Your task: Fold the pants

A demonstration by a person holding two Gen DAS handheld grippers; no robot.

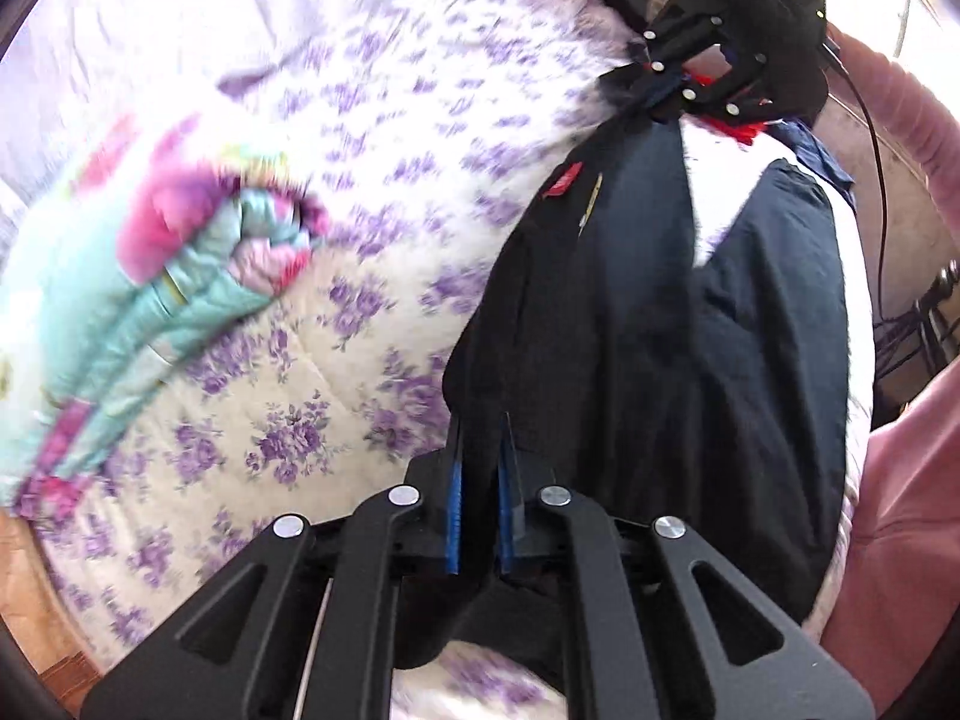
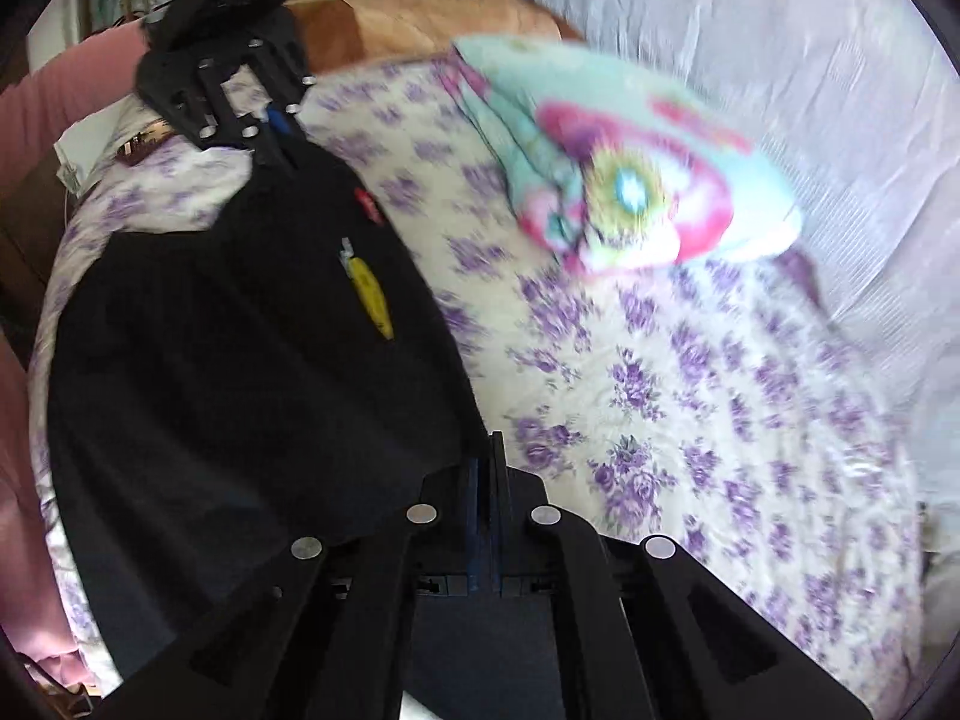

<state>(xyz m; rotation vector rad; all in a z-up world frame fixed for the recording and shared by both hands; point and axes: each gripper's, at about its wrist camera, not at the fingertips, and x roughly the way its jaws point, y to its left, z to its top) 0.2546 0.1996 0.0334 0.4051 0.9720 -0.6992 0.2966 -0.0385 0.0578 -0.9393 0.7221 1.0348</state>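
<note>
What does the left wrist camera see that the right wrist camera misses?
Only the left wrist view shows white bedding in a gap of the dark pants and cables at the far right. Only the right wrist view shows a yellow mark clearly. Both share the floral bedspread, the folded colourful quilt, a red tag, and the left gripper and right gripper pinching the pants.
</note>
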